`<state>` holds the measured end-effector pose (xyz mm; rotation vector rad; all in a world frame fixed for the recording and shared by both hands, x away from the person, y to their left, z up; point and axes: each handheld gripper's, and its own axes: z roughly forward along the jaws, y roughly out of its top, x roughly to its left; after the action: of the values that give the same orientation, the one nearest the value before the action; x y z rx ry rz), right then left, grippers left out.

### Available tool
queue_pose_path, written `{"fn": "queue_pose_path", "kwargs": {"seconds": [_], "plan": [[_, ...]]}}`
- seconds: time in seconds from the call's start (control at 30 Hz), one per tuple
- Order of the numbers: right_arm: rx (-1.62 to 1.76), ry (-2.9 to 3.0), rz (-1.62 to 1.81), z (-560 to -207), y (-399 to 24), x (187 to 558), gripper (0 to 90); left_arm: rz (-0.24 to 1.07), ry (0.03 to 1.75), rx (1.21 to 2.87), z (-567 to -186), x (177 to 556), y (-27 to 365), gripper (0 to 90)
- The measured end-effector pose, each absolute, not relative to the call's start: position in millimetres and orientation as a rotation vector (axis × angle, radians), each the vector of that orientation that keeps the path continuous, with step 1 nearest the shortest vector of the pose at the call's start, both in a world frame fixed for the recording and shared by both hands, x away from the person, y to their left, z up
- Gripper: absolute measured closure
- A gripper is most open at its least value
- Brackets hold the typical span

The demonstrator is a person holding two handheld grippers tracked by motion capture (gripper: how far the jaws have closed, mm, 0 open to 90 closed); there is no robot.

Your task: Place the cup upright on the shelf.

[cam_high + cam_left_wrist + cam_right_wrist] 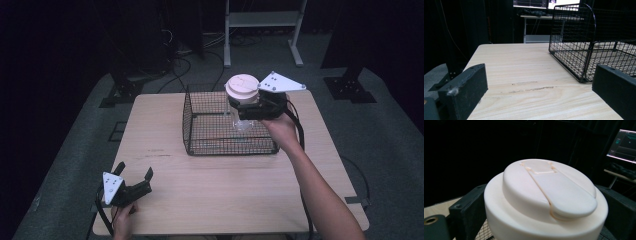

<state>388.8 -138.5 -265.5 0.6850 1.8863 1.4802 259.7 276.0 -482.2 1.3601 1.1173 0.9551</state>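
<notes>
While my right gripper (243, 107) pinches the clear cup with a cream flip lid (242, 88) above the black wire basket (200, 140), I read no label on it. Left gripper (134, 175) rests jaws spread on the wooden table (225, 185).

A pale wooden surface (210, 185) stands on grey floor (390, 145); a white shelf frame (262, 20) and cables (182, 65) lie beyond its far edge.

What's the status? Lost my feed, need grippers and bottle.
Right gripper shut on the white-lidded bottle, held above the wire basket. Left gripper open, resting near the table corner. Nothing in the way.
</notes>
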Motion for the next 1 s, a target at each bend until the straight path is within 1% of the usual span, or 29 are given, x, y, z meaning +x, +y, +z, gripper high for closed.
{"fn": "queue_pose_path", "kwargs": {"seconds": [0.33,0.7,1.0], "plan": [[0.712,1.871,1.457,-276,-131,408,4.6,0.959,1.118,1.362,-482,260,276,0.0],[0.780,1.898,1.419,-297,-122,434,4.6,0.953,1.119,1.355,-482,260,277,0.0],[0.781,1.917,1.418,-313,-110,445,4.6,0.950,1.120,1.350,-482,260,277,0.0]]}}
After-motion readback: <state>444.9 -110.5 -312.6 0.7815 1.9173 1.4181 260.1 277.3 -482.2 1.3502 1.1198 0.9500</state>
